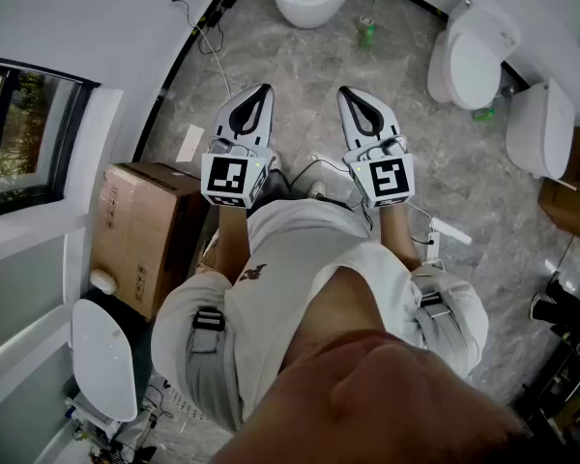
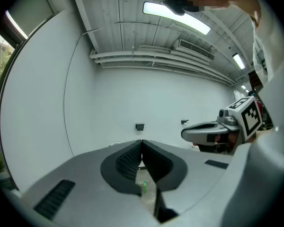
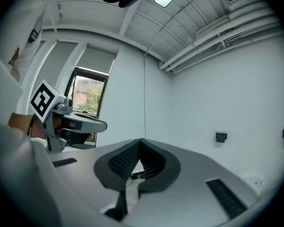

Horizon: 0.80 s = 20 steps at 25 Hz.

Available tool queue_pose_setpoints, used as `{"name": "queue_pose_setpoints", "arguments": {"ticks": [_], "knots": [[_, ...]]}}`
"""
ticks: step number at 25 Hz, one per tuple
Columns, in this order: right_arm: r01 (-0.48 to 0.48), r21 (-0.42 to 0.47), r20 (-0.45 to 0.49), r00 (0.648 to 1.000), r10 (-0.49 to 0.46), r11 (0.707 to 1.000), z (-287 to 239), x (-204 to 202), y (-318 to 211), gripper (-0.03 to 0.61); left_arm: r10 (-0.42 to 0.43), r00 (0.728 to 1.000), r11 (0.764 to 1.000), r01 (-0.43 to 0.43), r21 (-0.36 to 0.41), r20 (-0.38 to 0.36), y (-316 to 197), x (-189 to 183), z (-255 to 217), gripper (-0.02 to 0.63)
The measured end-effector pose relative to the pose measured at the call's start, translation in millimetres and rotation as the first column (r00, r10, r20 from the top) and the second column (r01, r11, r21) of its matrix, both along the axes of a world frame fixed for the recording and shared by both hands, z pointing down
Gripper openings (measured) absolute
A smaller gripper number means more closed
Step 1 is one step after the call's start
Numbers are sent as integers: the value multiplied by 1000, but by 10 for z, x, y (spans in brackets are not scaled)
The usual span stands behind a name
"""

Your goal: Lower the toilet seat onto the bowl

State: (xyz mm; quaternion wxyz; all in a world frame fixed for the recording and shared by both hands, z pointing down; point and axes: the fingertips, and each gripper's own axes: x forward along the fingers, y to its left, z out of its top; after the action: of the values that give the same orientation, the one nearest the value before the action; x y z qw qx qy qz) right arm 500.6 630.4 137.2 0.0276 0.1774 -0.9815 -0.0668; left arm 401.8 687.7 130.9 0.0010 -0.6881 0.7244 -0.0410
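Several white toilets stand around the grey stone floor. One toilet [image 1: 472, 61] is at the upper right, and its toilet seat [image 1: 467, 68] is well apart from both grippers; whether it is raised cannot be told. The left gripper [image 1: 259, 93] and right gripper [image 1: 349, 95] are held level, side by side, jaws pressed together on nothing. A cardboard box [image 1: 140, 230] sits at the left.

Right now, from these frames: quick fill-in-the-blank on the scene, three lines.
1. The left gripper and right gripper both have their jaws ____, holding nothing.
2. The cardboard box stands on the person's ____ side.
3. The small bottle ahead of the grippers is ____ in colour.
Missing words: shut; left; green.
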Motion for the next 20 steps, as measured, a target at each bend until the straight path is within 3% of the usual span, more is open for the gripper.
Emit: {"name": "queue_pose_setpoints", "arguments": {"ticks": [7,20], "knots": [[-11,-11,22,1000,11,1000,-19,171,-88,20,-18,1000,1000,18,4,21,-36,196,-29,23],[-4,-41,38,999,5,999,-32,-67,-211,21,-48,998,999,48,18,28,-134,-19,-54,23]]}}
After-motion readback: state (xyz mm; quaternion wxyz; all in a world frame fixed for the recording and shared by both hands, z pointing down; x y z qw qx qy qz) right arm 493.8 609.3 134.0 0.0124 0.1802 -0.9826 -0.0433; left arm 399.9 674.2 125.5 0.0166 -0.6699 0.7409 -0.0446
